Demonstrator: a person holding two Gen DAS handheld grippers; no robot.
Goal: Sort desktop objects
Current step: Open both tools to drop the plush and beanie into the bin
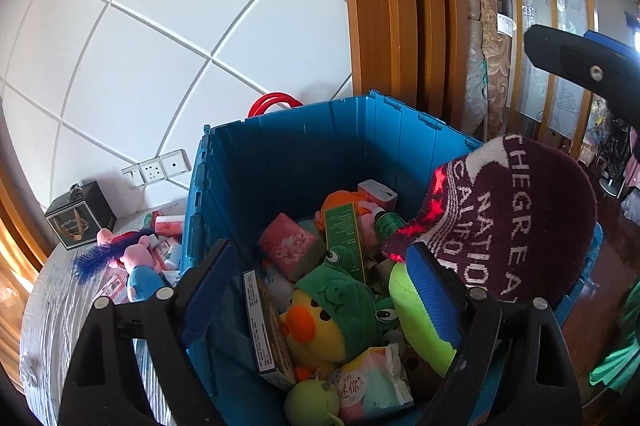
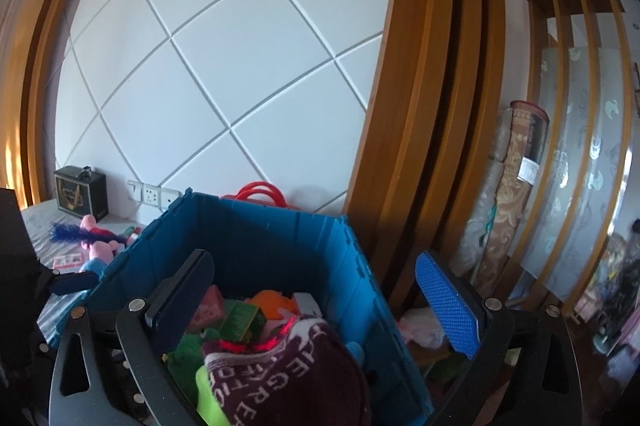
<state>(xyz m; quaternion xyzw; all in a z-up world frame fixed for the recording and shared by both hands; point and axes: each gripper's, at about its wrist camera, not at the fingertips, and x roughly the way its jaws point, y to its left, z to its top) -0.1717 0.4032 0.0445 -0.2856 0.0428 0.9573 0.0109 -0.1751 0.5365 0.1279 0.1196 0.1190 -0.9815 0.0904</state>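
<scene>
White tiled wall, wood frame | our blue crate point(image 1: 280, 161) holds toys, boxes | maroon beanie point(image 2: 296, 370) dropping in, right gripper point(image 2: 316, 302) spread, empty | left gripper point(image 1: 320, 290) open | next: pink plush point(image 1: 138, 258) on table point(image 1: 60, 306)

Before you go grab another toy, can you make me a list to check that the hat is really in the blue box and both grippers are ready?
1. Right gripper let go of the hat: ok, its jaws stand wide and nothing is between the pads.
2. Hat inside the blue box: not ok yet, it lies on the pile and over the box's right rim.
3. Left gripper empty: ok, open, holding nothing.
4. Toys left on the table: ok, the pink plush and small packets wait there.
5. Room in the box: cannot tell, the pile looks high.
</scene>
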